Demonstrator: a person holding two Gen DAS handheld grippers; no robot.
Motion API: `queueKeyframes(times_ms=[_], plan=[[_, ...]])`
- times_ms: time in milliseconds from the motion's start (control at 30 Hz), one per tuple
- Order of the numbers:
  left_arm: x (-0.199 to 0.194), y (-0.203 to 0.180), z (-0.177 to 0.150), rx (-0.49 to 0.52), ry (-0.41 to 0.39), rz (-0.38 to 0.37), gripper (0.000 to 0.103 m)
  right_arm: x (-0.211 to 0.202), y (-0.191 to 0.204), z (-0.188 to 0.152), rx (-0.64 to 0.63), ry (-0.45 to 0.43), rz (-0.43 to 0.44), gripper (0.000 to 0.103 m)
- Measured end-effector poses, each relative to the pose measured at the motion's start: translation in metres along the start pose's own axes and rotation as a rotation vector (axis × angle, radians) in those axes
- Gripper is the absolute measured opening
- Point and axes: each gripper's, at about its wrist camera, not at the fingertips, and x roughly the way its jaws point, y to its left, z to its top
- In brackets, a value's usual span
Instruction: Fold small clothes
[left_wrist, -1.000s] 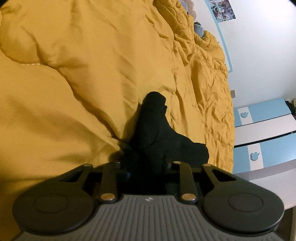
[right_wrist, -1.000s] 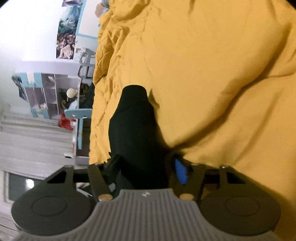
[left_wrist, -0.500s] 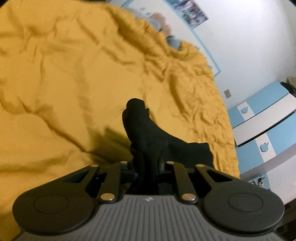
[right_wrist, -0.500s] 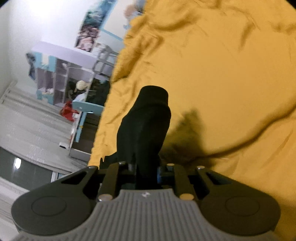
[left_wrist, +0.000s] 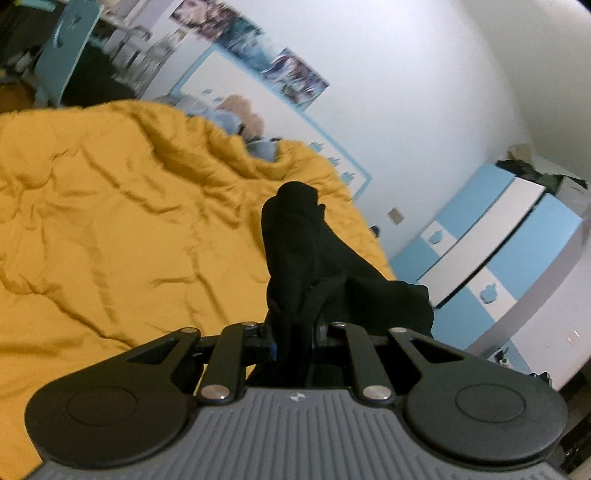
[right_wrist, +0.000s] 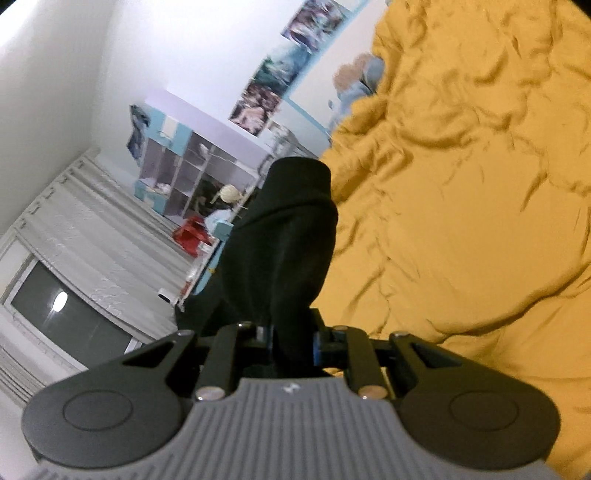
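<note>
Left gripper and right gripper, jaws nearly closed after narrowing, each pinch a black garment raised clear above the yellow bedspread.

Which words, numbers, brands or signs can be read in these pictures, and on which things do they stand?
No readable text.
Posters on the wall: pictures only, blurred.
Small white mark on the grey body of each tool: a logo, no letters.
Blue and white drawers: shapes only, no words.
</note>
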Motion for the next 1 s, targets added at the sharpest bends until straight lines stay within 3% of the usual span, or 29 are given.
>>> queueKeyframes(times_ms=[367, 667, 800, 1000], plan=[[-0.016, -0.074, -0.025, 0.091, 0.035, -0.104, 0.014, -0.109, 0.028, 0.008, -0.089, -0.089, -0.011, 0.013], [-0.034, -0.093, -0.048, 0.128, 0.086, -0.193, 0.014, -0.18, 0.044, -0.004, -0.095, -0.082, -0.043, 0.013], [-0.007, -0.074, -0.048, 0.095, 0.14, -0.156, 0.014, -0.163, 0.031, -0.001, -0.087, -0.056, -0.099, 0.013], [0.056, -0.022, -0.048, 0.021, 0.25, -0.066, 0.014, -0.092, -0.027, 0.007, 0.002, 0.03, -0.195, 0.013]])
